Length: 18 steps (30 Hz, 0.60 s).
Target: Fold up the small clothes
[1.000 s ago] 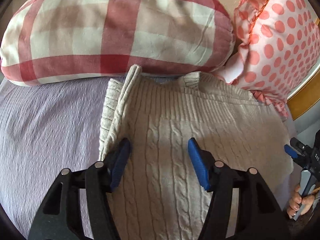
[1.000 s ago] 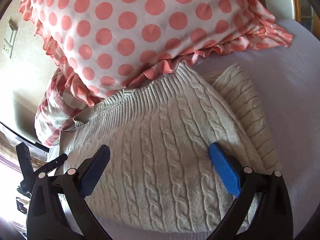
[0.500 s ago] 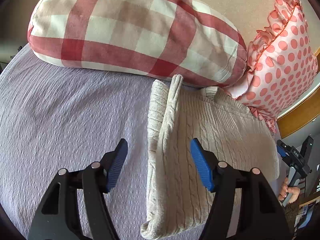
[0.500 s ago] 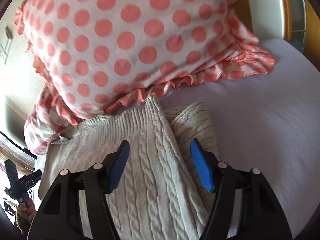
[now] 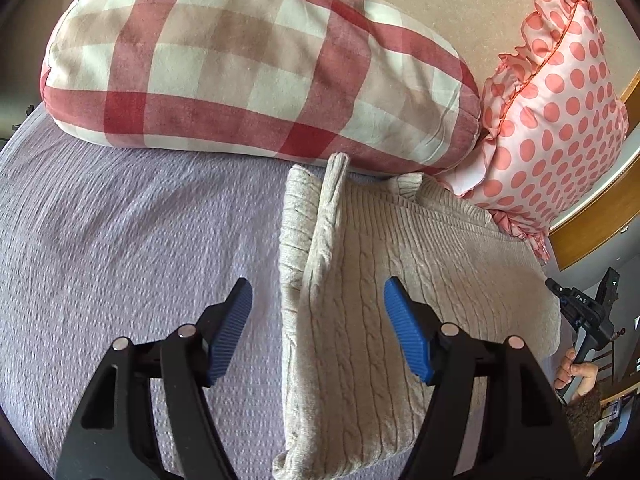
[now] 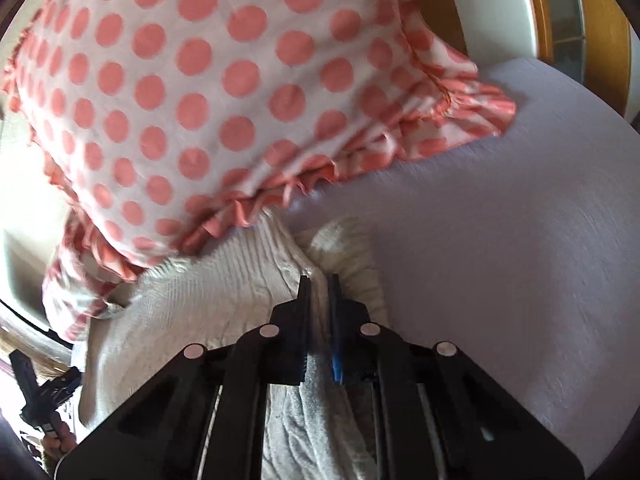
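A cream cable-knit sweater (image 5: 360, 300) lies partly folded on the lavender bedspread (image 5: 120, 260), its top against the pillows. My left gripper (image 5: 318, 312) is open and empty, its jaws straddling the sweater's folded left edge from above. My right gripper (image 6: 319, 292) is shut on the sweater (image 6: 224, 292), pinching a ridge of knit at its right side beside a folded sleeve (image 6: 352, 268). The right gripper also shows at the far right of the left wrist view (image 5: 560, 296).
A red and white checked pillow (image 5: 248, 64) and a pink polka-dot ruffled pillow (image 5: 560, 100) lie at the head of the bed. A wooden bed frame (image 5: 592, 232) runs at the right. The polka-dot pillow (image 6: 200, 80) overhangs the sweater's top.
My right gripper has gone from wide open to shut on the sweater's right side. My left gripper has shifted left, from over the sweater's middle to its left edge, and stays open.
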Tool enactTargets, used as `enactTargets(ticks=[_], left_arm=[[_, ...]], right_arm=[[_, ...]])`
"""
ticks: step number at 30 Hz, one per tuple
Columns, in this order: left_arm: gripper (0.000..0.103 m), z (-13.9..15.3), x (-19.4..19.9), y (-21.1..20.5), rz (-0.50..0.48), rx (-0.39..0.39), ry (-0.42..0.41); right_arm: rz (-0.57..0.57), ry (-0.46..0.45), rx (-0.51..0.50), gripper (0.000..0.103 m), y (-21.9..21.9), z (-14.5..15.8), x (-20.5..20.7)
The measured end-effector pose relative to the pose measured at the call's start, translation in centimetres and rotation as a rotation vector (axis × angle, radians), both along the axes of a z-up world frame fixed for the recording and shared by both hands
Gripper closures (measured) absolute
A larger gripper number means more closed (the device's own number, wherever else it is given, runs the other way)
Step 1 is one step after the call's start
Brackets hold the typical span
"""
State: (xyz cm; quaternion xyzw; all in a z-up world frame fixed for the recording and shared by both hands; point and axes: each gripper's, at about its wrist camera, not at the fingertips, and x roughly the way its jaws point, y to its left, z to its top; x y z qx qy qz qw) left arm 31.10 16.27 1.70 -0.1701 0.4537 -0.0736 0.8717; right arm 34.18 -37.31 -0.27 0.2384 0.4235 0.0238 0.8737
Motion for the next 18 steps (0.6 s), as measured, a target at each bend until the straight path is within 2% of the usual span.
enactTargets(ticks=[2, 4, 5, 6, 7, 9, 10, 12, 15, 17, 18], left_arm=[[0.034, -0.2, 0.2, 0.1, 0.002, -0.001, 0.011], [0.031, -0.5, 0.5, 0.0, 0.001, 0.002, 0.027], [0.031, -0.8, 0.9, -0.1, -0.004, -0.002, 0.040], [0.031, -1.1, 1.2, -0.2, -0.010, -0.011, 0.053], [0.031, -1.4, 1.3, -0.3, -0.012, -0.019, 0.063], [0.030, -2.0, 1.7, -0.6, -0.026, -0.048, 0.081], [0.028, -1.9, 1.7, -1.0, -0.026, -0.034, 0.067], [0.027, -1.9, 1.8, -1.4, -0.032, -0.019, 0.069], [0.026, -1.9, 2.1, -1.7, -0.030, -0.013, 0.074], [0.033, -2.0, 2.3, -1.7, -0.022, -0.010, 0.078], [0.050, -2.0, 2.4, -1.6, -0.001, 0.012, 0.086]], right_arm=[[0.009, 0.021, -0.040, 0.093, 0.8, -0.2, 0.2], [0.027, -0.035, -0.110, 0.085, 2.2, 1.3, -0.4], [0.030, -0.061, -0.128, 0.067, 2.5, 2.1, -0.8], [0.041, -0.104, -0.135, 0.042, 3.1, 3.1, -1.5], [0.052, -0.133, -0.131, 0.036, 3.5, 3.6, -1.9], [0.117, -0.199, -0.132, 0.036, 4.9, 4.8, -3.1], [0.157, -0.207, -0.132, 0.036, 5.6, 4.9, -3.3], [0.245, -0.144, -0.119, 0.036, 7.2, 3.7, -2.8], [0.275, 0.001, -0.128, 0.036, 8.0, 0.6, -1.2], [0.271, -0.018, -0.125, 0.034, 7.9, 1.0, -1.6], [0.264, -0.020, -0.106, 0.031, 7.7, 1.3, -1.7]])
